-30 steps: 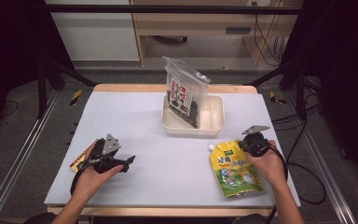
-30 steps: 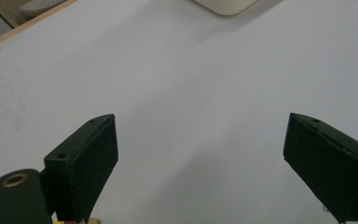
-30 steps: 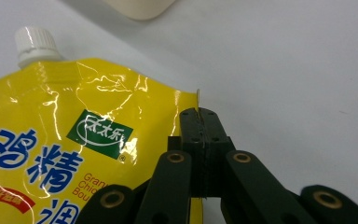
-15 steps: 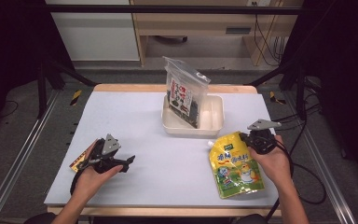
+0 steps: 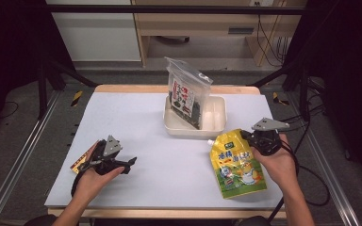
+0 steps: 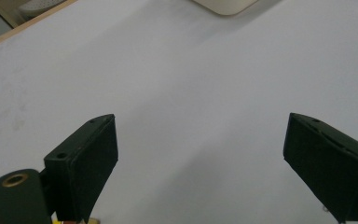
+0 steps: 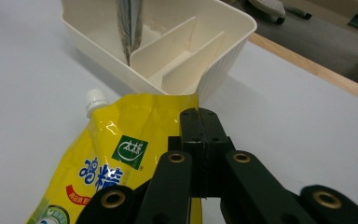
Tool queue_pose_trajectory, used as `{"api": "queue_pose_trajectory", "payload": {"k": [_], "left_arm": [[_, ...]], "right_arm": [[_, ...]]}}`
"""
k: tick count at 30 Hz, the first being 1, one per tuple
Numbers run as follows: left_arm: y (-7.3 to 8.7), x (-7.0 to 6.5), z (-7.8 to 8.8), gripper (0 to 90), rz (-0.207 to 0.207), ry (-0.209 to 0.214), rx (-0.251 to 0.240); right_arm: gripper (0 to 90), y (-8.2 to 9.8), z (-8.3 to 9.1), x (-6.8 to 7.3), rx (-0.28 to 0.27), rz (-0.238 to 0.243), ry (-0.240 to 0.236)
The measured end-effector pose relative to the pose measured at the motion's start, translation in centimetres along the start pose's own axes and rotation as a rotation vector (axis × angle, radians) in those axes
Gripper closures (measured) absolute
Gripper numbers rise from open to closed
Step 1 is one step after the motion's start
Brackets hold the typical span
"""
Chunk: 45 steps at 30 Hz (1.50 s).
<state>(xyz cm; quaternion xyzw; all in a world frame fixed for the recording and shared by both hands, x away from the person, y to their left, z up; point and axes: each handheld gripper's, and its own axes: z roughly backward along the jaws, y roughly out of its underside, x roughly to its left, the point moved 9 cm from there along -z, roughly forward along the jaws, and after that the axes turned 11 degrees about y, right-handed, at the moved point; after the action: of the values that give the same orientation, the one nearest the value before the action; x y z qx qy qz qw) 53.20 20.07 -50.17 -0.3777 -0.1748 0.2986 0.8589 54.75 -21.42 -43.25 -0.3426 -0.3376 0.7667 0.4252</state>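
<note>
The left gripper (image 5: pixel 125 165) is rested on the white table (image 5: pixel 136 127) with its jaws spread wide over bare surface. Further right, the yellow spouted pouch (image 5: pixel 237 162) is pinched at its top corner by the clenched right gripper (image 5: pixel 246 136), just beside the cream divided tray (image 5: pixel 217 117)
</note>
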Motion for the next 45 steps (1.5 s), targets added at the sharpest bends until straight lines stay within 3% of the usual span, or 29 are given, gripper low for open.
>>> {"api": "queue_pose_trajectory", "payload": {"k": [17,34,45], "left_arm": [[-0.1,0.0,0.0,9.9,0.009,0.000,-0.013],[-0.1,0.1,0.2,9.9,0.000,0.001,-0.006],[-0.1,0.0,0.2,9.9,-0.001,0.001,-0.009]], "right_arm": [[90.0,-3.7,1.5,2.0,-0.097,0.053,-0.030],[90.0,-6.8,1.2,4.6,-0.144,0.106,-0.063],[90.0,-8.3,0.8,6.1,-0.173,0.115,-0.081]]}}
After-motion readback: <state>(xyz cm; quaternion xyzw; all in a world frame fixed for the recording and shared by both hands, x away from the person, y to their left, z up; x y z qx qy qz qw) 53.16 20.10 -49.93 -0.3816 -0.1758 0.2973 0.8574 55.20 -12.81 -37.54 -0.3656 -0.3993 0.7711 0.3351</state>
